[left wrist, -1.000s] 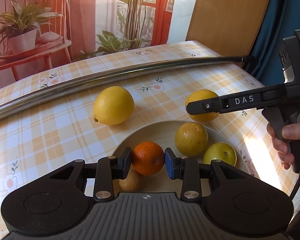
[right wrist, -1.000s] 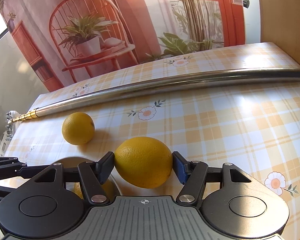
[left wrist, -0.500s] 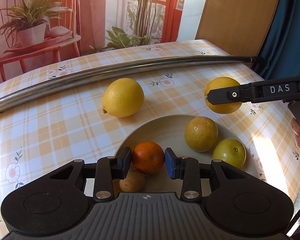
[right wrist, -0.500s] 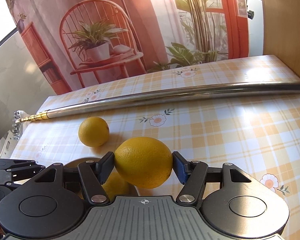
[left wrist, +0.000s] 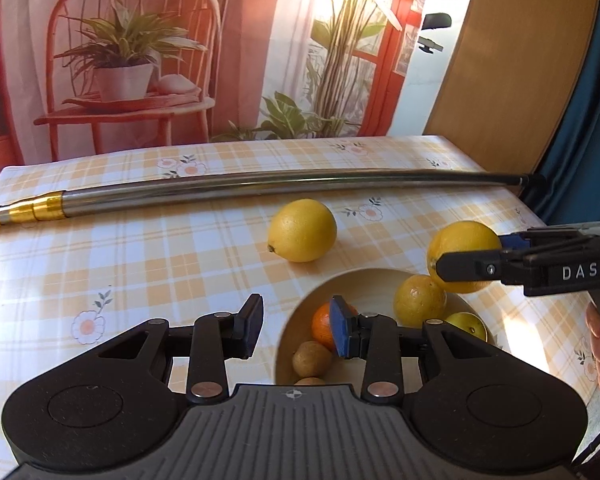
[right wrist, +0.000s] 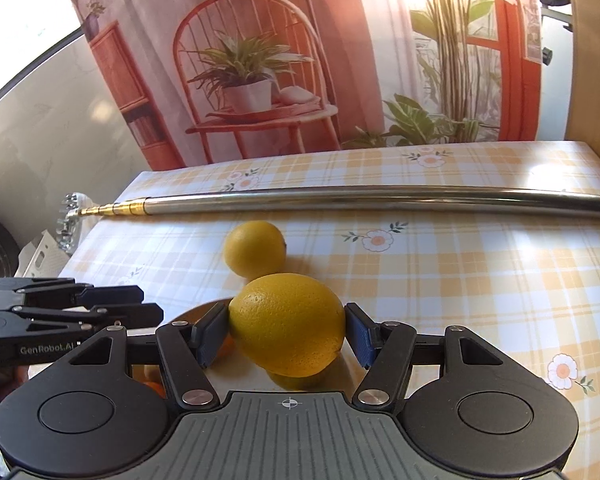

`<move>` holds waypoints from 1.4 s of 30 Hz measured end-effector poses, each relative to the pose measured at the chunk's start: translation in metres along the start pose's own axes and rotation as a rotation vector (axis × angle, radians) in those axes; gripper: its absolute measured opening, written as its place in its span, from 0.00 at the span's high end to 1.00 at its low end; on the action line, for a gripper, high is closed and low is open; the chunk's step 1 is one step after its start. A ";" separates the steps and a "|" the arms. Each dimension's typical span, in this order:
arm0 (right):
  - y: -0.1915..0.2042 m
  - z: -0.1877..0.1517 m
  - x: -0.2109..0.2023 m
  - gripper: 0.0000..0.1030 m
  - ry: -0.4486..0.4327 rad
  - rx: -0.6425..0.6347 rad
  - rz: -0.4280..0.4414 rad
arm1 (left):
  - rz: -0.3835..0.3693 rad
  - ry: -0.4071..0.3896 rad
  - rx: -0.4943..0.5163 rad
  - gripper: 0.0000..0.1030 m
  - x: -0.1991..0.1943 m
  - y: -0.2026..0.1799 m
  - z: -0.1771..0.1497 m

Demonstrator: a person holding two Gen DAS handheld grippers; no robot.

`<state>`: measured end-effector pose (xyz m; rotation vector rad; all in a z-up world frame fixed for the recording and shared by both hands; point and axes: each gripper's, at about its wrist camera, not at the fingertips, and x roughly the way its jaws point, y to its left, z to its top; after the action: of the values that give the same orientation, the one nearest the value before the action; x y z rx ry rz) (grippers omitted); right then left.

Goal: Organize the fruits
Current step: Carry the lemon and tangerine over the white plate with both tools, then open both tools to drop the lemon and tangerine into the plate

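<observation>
- I read "DAS" in white letters on the right gripper (left wrist: pixel 466 268).
- I read "GenRobot.AI" on the left gripper (right wrist: pixel 140 304).

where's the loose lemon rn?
The loose lemon lies on the tablecloth in the left wrist view, between the metal pole and the bowl.

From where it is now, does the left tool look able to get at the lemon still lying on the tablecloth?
Probably yes. The left tool is open and empty, and the loose lemon lies ahead of it on bare tablecloth, apart from the bowl and metal pole.
</observation>
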<state>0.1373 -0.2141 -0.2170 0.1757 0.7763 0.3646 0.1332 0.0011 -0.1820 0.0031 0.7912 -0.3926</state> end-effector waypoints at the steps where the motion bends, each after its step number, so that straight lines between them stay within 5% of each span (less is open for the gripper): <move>1: 0.004 -0.001 0.001 0.43 0.007 -0.010 0.009 | 0.009 -0.003 -0.007 0.63 -0.003 0.002 -0.001; 20: 0.049 -0.023 0.043 0.43 0.188 -0.086 0.109 | 0.087 -0.015 -0.119 0.62 -0.031 0.030 -0.020; 37: 0.058 -0.024 0.054 0.42 0.211 -0.108 0.123 | 0.111 0.000 -0.140 0.51 -0.030 0.030 -0.023; 42: 0.058 -0.019 0.043 0.42 0.159 -0.115 0.143 | 0.109 0.001 -0.156 0.49 -0.031 0.032 -0.024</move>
<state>0.1373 -0.1435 -0.2418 0.0947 0.8989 0.5625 0.1081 0.0450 -0.1816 -0.0992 0.8174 -0.2270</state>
